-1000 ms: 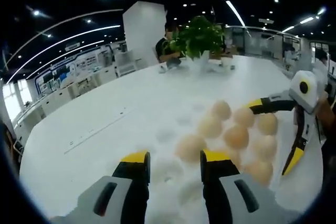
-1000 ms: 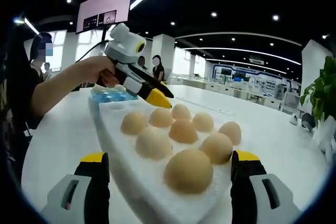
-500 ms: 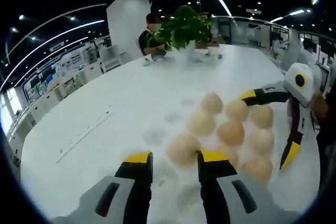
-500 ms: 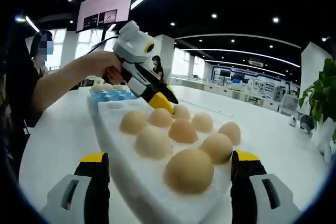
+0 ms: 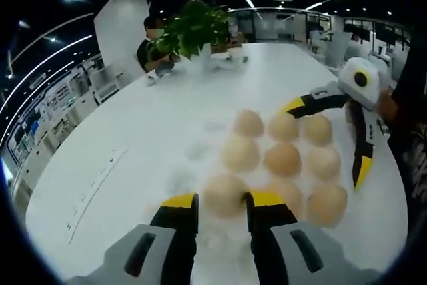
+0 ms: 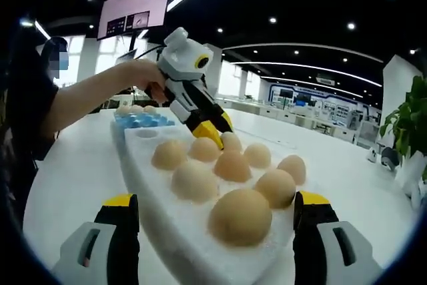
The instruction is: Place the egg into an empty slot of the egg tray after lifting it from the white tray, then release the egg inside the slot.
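Egg sits in white tray on table, long axis unclear, no legible writing. Left gripper jaws flank it, nearly touching. Right gripper wide open astride tray end, holding nothing.

blue egg tray mostly hidden behind left gripper, its slots perhaps empty, unclear
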A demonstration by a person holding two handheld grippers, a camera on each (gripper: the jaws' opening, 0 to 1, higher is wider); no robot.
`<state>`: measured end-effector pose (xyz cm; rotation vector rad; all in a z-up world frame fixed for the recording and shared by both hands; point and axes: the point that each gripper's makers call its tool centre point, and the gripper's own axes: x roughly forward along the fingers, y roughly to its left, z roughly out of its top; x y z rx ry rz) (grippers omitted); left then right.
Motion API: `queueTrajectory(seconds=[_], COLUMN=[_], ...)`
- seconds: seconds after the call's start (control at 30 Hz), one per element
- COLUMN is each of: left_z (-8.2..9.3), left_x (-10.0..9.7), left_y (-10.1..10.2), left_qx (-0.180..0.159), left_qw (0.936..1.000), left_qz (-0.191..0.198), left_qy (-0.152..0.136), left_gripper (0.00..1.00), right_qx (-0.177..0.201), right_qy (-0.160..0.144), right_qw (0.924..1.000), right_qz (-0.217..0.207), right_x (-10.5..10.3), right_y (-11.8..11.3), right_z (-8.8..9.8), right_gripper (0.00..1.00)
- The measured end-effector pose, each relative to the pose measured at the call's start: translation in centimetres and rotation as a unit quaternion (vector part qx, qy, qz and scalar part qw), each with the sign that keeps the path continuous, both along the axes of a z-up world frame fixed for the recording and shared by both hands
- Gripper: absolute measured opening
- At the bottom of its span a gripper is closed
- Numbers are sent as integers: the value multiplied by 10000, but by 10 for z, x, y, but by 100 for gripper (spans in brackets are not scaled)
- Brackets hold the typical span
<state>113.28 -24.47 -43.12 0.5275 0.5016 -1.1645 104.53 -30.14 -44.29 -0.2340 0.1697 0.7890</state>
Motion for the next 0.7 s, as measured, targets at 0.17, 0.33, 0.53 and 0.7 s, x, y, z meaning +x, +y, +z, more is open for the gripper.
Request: queueTrajectory(seconds=[0.17, 0.33, 0.53, 0.7], left_z=[-1, -2, 0, 1], left_x=[-2, -7, -7, -7], left_y=[-2, -4, -4, -3], left_qx=[-43, -248, -237, -181], left_qw=[9998, 9990, 9995, 9998], left_qz=[-189, -311, -174, -91], left_qy=[91, 189, 84, 64], left_gripper=[29, 26, 25, 25], right_qx=[27, 22, 45, 38], right_qy=[4, -1, -6, -16], right_qw=[10000, 10000, 10000, 10000], right_qz=[2, 5, -2, -8], right_x=[-1, -1, -2, -3], right_y=[0, 0, 1, 1], right_z=[0, 0, 0, 0], right_gripper=[100, 100, 100, 100])
